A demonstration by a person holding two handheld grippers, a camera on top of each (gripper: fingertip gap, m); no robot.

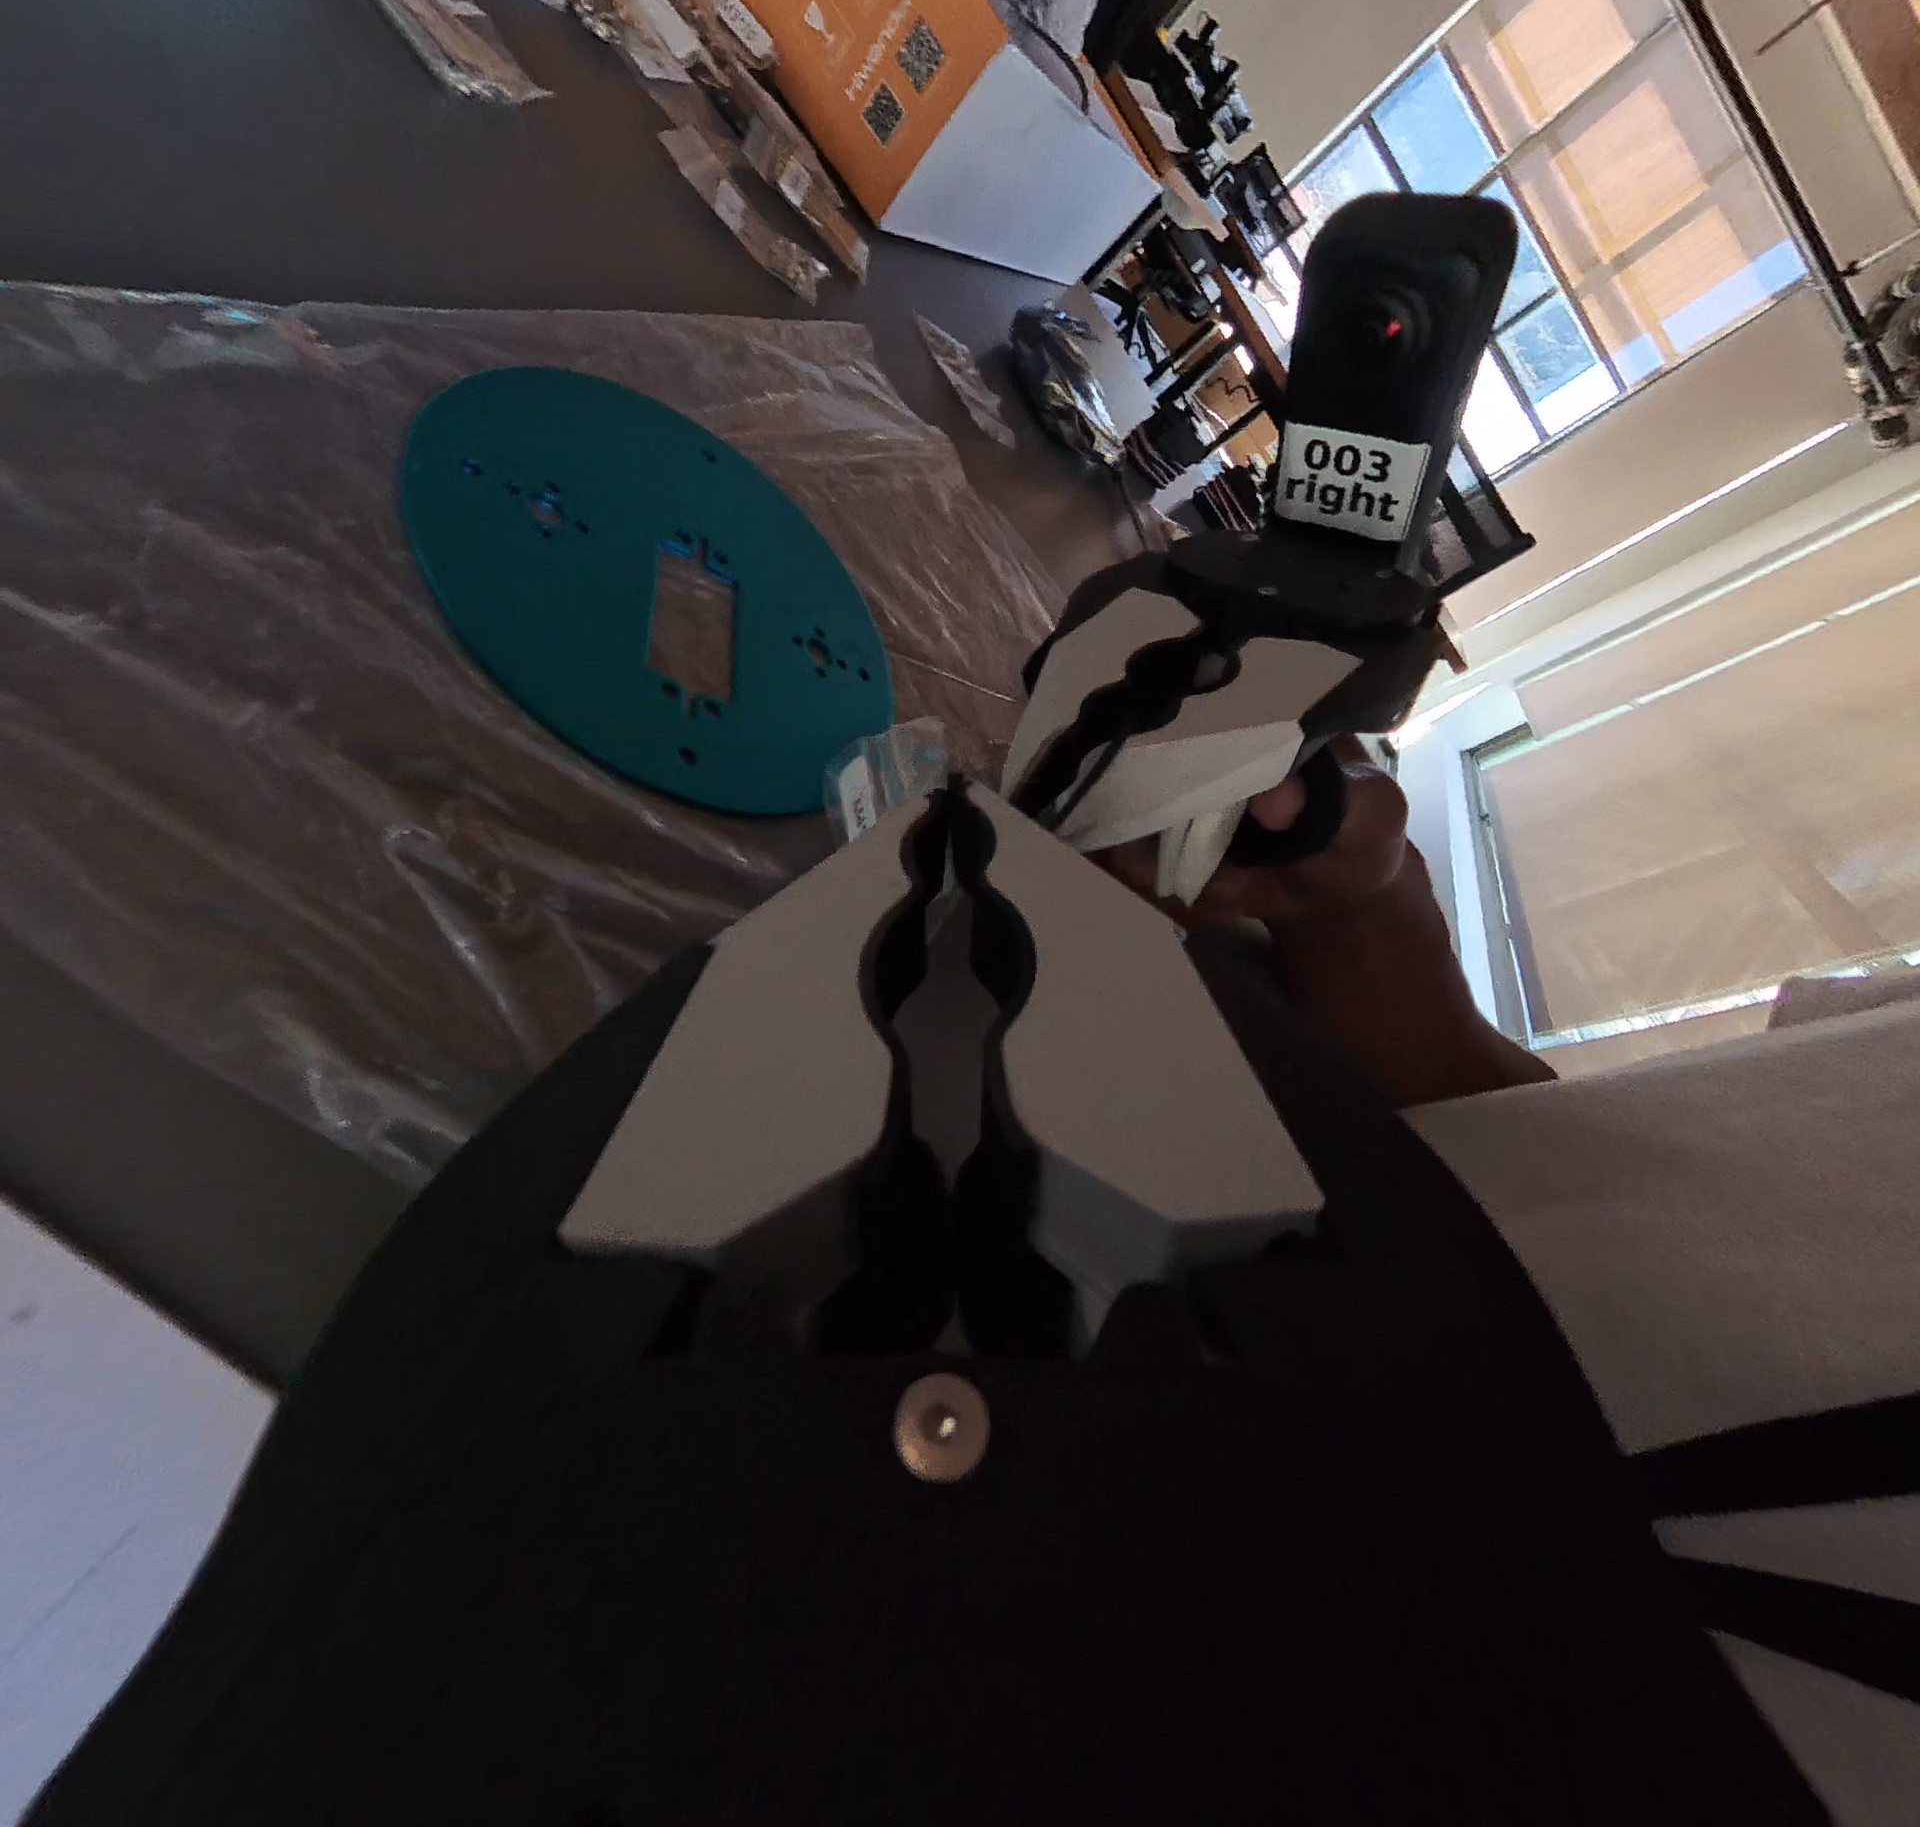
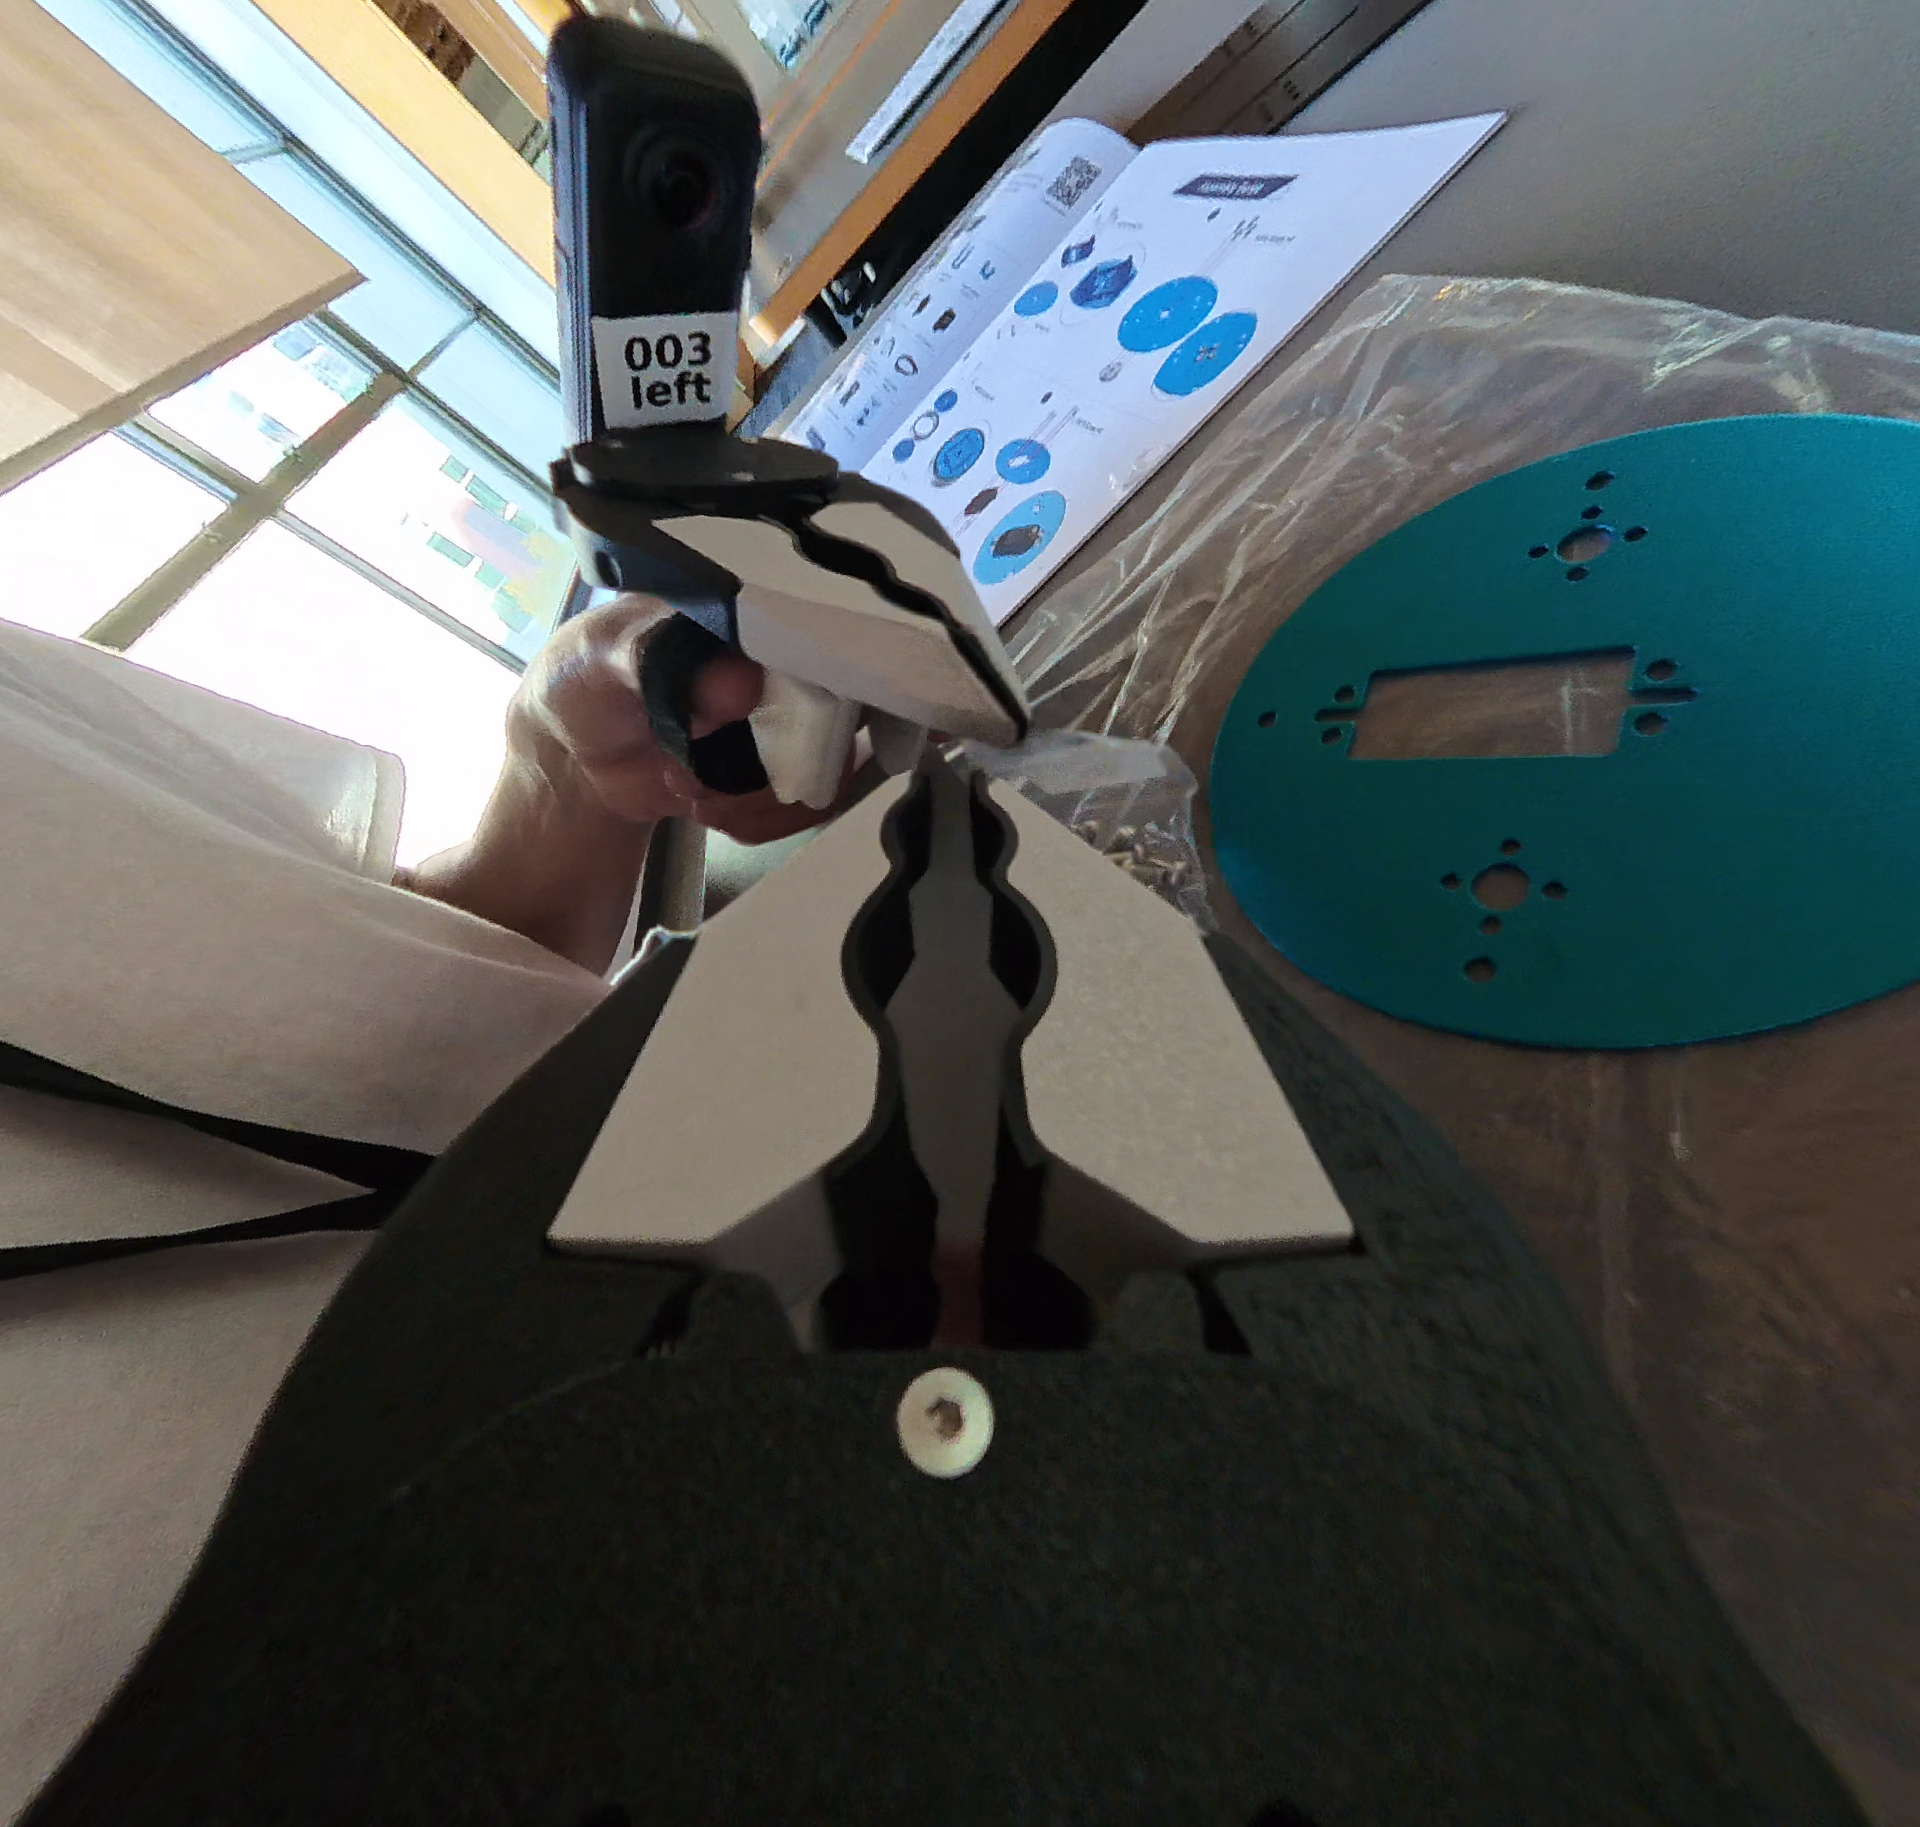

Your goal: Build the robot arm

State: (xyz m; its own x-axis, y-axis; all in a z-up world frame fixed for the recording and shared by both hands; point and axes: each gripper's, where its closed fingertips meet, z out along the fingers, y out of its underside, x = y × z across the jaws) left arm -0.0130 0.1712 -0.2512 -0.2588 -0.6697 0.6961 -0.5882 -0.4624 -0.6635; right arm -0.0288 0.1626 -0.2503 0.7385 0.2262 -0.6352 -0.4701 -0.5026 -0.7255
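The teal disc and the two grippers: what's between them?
A small clear bag, pinched by both; beneath it crinkled plastic sheet, seen in the right wrist view.

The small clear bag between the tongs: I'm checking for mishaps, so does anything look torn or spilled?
Nothing has spilled. The small clear bag of screws hangs crumpled, pinched by both the left tongs and right tongs, beside the teal disc. Whether it is torn is unclear.

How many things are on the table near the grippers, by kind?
Teal round plate: 1
Small clear bag of screws, pinched by both the left hand-held gripper and the right hand-held gripper: 1
Open instruction booklet: 1
Clear plastic sheet under the plate: 1
Orange and white box: 1
Total: 5
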